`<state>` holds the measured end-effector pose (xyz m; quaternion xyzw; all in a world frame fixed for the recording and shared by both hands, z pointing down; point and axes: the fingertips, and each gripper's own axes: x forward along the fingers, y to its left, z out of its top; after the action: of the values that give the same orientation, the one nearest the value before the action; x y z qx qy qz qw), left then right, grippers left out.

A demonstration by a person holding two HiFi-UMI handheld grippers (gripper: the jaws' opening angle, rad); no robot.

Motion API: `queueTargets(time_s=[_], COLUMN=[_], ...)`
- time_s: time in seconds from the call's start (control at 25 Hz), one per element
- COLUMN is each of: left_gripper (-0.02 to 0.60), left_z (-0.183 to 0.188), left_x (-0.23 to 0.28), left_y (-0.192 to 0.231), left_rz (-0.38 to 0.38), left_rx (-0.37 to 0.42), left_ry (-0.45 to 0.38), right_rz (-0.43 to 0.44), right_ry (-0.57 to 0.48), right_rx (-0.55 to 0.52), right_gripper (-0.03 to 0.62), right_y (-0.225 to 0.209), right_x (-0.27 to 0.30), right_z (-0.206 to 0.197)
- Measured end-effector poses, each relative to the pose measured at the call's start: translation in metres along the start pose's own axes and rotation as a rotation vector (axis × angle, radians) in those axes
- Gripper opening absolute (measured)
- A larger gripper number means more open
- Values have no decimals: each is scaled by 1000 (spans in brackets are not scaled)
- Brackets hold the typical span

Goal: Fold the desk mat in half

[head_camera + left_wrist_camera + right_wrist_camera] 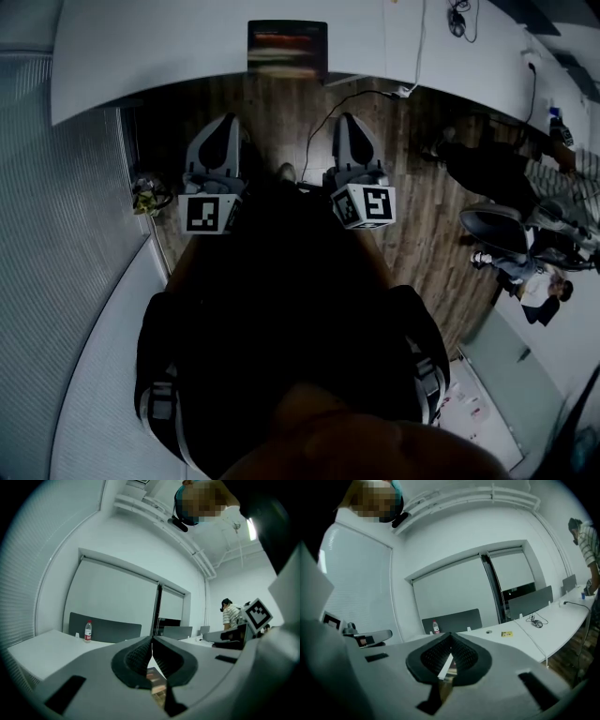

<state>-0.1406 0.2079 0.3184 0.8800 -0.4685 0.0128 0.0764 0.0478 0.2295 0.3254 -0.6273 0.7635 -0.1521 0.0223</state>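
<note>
The desk mat [287, 49], a dark rectangle with a reddish band, lies on the white curved desk [169, 56] ahead of me. Both grippers are held close to my body over the wooden floor, short of the desk edge and apart from the mat. My left gripper [219, 129] is shut with nothing between its pads, and its own view shows the jaws meeting tip to tip [152, 640]. My right gripper [349, 124] is also shut and empty, pads touching [450, 638]. Through each gripper's lower gap only a sliver of brown surface shows.
A black cable [328, 122] runs over the floor to a power strip [405, 91]. An office chair [497, 230] and a seated person [539, 281] are at the right. A water bottle [87, 630] stands on the desk by a grey divider [105, 629]. Another person [229, 616] stands far right.
</note>
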Motion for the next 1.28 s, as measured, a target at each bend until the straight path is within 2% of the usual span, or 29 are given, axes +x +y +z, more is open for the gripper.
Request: queueTargets(time_s=[0.2,0.36,0.52,0.64,0.92,1.16,1.28], left_gripper=[6,6,5,5,5,6,6], left_z=[15,1,-1,-1,-2,-13,-27], left_x=[26,32,38,42,53,70,81], left_y=[34,54,72,84,92,85,79], left_rz=[-31,-93,-137,-142,-148,-142,-127], left_rx=[-27,29,30,29,51,72,103], left_ry=[-37,35,48,45,49,93,140], right_rz=[-43,-88,-133,-155,-132,-73,-55], right_ry=[23,20,29,29,40,38,81], right_rx=[11,-36,-69,-58,-76,-82,-131], right_gripper=[0,0,0,0,0,0,0], right_y=[6,7,5,5,8,0,-14], right_x=[35,54,70,78,94,113,119], right_z=[-4,1,1,1,-4,-7,-16])
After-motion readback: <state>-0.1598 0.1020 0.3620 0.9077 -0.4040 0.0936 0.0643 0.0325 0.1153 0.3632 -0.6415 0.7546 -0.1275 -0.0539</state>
